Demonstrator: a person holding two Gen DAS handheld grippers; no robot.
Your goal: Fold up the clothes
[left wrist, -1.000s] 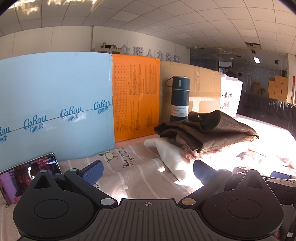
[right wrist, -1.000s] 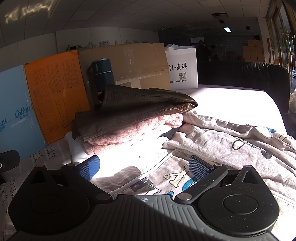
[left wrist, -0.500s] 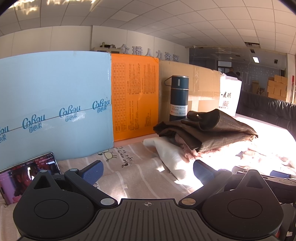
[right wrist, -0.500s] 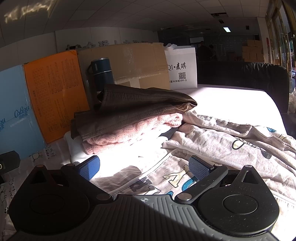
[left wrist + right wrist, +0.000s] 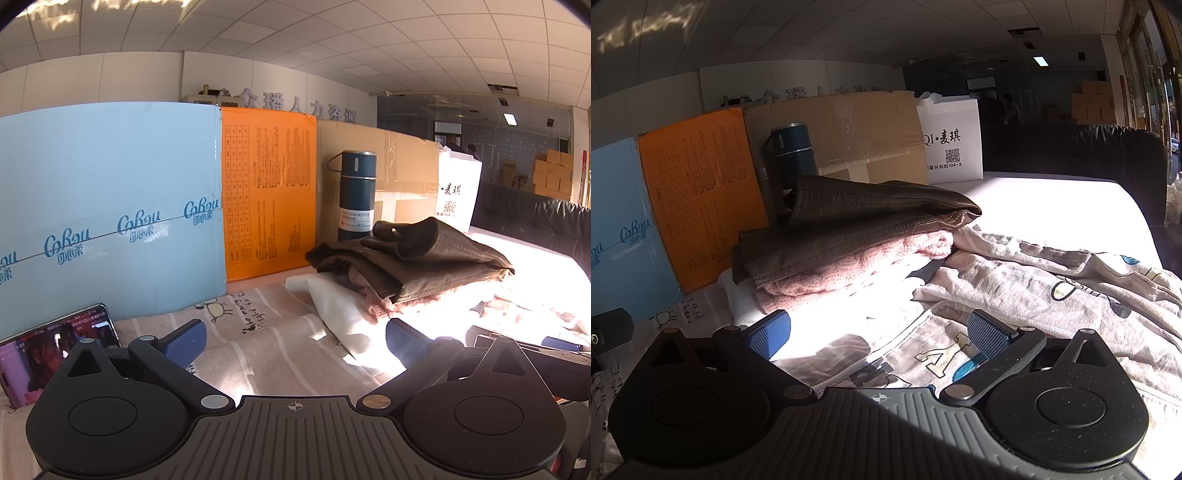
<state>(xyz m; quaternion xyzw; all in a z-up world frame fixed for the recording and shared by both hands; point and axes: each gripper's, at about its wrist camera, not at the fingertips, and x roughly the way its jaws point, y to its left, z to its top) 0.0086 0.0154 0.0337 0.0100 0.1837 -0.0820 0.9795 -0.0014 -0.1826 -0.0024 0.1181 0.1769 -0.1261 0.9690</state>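
A stack of folded clothes lies ahead: a brown leather garment (image 5: 424, 254) (image 5: 857, 229) on top, a pink knit (image 5: 864, 266) under it, and a white piece (image 5: 340, 306) at the bottom. A grey printed garment (image 5: 1052, 291) lies unfolded and crumpled to the right of the stack. My left gripper (image 5: 293, 338) is open and empty above a striped pink sheet (image 5: 258, 350). My right gripper (image 5: 879, 332) is open and empty, low over the near edge of the printed garment.
A dark blue vacuum bottle (image 5: 356, 195) stands behind the stack. Blue (image 5: 110, 214), orange (image 5: 269, 192) and brown cardboard (image 5: 846, 129) panels form a back wall. A white paper bag (image 5: 955, 144) stands at the right. A lit phone (image 5: 51, 343) leans at the left.
Both views have shifted very slightly sideways. Both grippers remain open and no garment has moved.
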